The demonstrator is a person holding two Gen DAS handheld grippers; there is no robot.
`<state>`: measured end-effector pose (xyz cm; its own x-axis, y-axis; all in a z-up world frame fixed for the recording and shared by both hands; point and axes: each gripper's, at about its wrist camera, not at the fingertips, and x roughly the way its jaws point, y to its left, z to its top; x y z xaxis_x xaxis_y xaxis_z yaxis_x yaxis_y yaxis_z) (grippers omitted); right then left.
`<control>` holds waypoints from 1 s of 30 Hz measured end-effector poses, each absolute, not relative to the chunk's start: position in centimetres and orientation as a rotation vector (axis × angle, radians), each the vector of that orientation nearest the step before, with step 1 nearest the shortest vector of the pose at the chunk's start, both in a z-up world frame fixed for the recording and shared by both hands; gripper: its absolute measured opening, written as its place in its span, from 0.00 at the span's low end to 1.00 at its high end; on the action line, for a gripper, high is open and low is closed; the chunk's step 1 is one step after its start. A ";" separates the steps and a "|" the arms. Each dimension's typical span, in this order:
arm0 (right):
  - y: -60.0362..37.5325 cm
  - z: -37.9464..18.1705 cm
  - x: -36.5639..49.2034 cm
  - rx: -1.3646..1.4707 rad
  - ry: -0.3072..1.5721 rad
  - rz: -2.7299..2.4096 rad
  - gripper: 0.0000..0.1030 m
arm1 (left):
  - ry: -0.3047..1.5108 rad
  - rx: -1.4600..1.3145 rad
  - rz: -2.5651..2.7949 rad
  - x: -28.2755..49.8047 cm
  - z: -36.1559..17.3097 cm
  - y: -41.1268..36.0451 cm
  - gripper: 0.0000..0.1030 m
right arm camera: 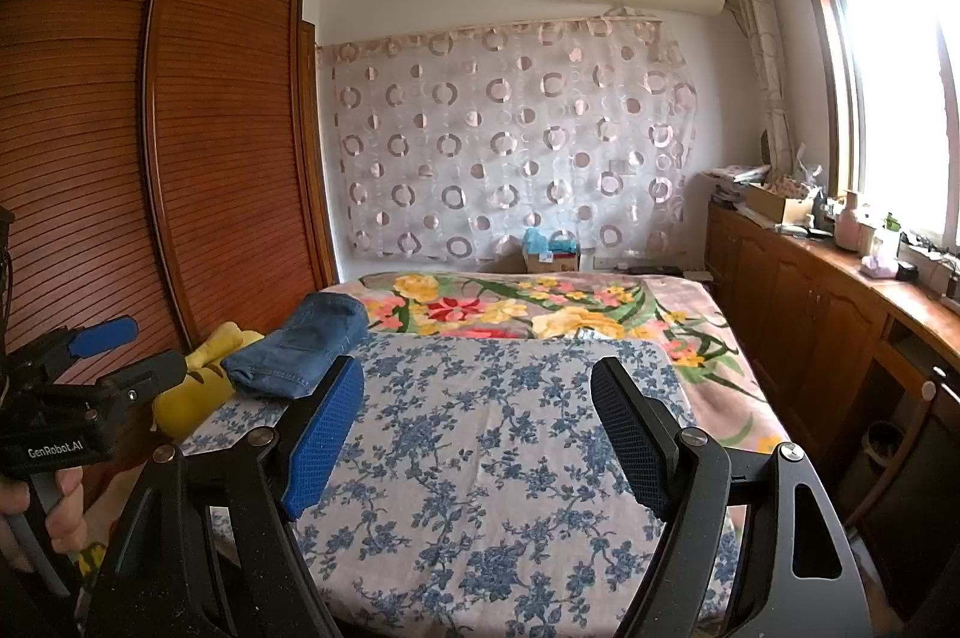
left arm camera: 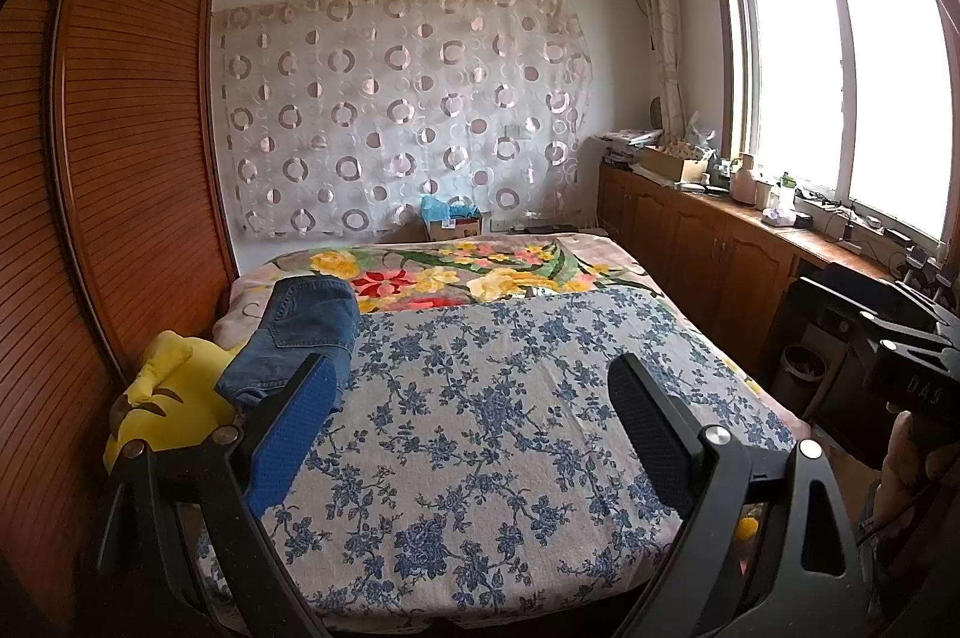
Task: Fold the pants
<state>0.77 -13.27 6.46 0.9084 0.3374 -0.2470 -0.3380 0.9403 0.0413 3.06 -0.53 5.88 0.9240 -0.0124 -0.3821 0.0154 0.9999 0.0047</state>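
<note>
Bedroom daylight is being let in through a window (right arm camera: 882, 98) at 3 o'clock, and a bed (right arm camera: 480, 458) under a blue-flowered sheet is being faced by both cameras. Nothing is being held by the right claw (right arm camera: 480, 434): its jaws are being kept wide apart over bare sheet. Likewise the left claw (left arm camera: 474, 434) is being held open and empty.

Outward from the claws, at about 10 o'clock, the pants (right arm camera: 300, 350), blue denim, are lying bunched at the bed's edge, partly resting on a yellow soft toy (right arm camera: 198, 380) beside the wardrobe (right arm camera: 228, 146). Whether they are already folded is not being made clear.

Denim is being judged fairly heavy, limp yet thick, and not slippery or fragile; several layers are likely being pinched at once. The waistband, its exact place not being shown, is being judged the firmest hold, one claw at each end.
</note>
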 end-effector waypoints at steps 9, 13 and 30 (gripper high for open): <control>-13.3 6.5 0.7 -0.004 0.254 0.350 0.78 | 0.391 0.007 -0.014 3.0 5.8 -0.5 0.90; -13.3 6.6 0.7 -0.004 0.255 0.352 0.78 | 0.390 0.006 -0.013 3.0 5.9 -0.4 0.90; -13.3 6.6 0.7 -0.004 0.254 0.351 0.78 | 0.389 0.004 -0.013 2.9 5.7 -0.2 0.90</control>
<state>0.69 -13.30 6.56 0.9075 0.3400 -0.2467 -0.3409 0.9392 0.0403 2.87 -0.21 5.71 0.9254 -0.0121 -0.3789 0.0138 0.9999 0.0017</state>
